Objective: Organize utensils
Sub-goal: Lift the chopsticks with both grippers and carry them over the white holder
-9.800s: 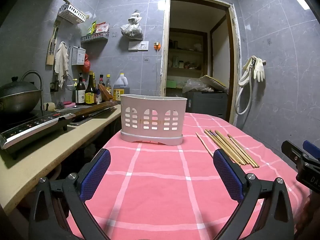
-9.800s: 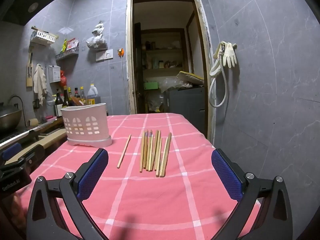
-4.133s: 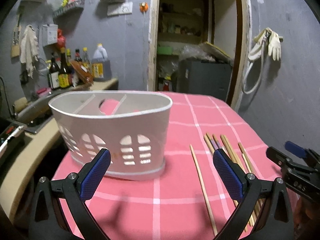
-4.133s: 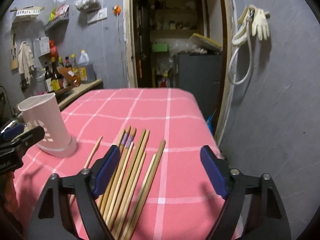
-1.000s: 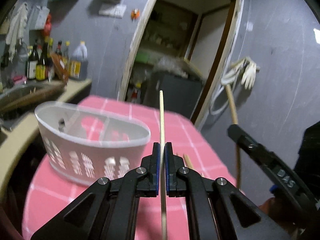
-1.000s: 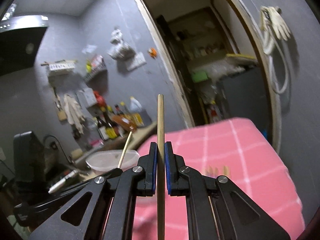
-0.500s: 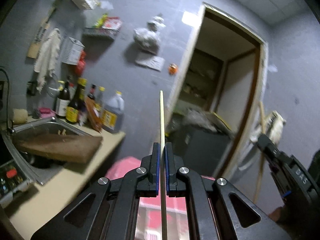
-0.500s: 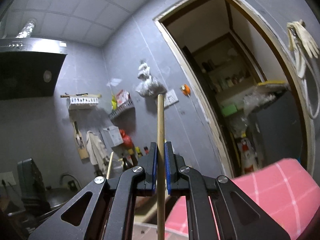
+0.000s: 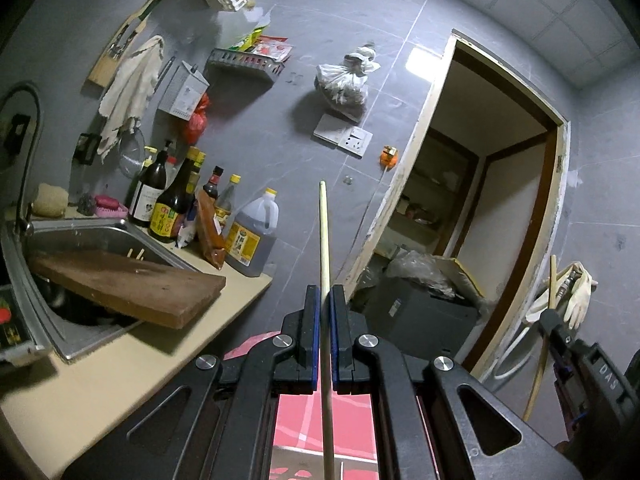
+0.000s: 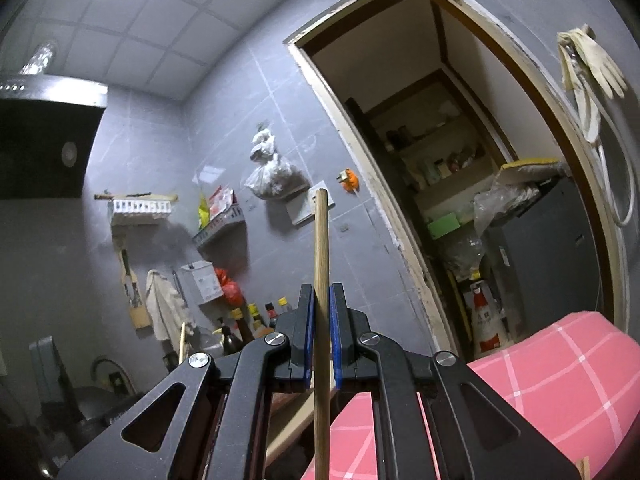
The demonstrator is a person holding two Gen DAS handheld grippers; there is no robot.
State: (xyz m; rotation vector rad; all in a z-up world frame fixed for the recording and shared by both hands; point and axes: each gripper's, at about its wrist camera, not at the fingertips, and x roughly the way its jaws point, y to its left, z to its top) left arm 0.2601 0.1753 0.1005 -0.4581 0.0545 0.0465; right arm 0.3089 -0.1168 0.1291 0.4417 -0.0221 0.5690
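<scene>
Chopsticks are up in the air, one per hand: the left gripper (image 9: 325,340) pinches a thin pale chopstick (image 9: 325,248) upright, and the right gripper (image 10: 320,336) pinches a thicker brown chopstick (image 10: 321,248). Carrying looks underway; next, I'd guess, each tip must be lowered into the holder, unseen here, over the pink tablecloth (image 10: 560,384).

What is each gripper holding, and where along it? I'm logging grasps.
Left tongs are shut on a thin pale chopstick, right tongs on a thicker brown chopstick. Each grips partway along the shaft, stick upright; lower ends run out of frame.
</scene>
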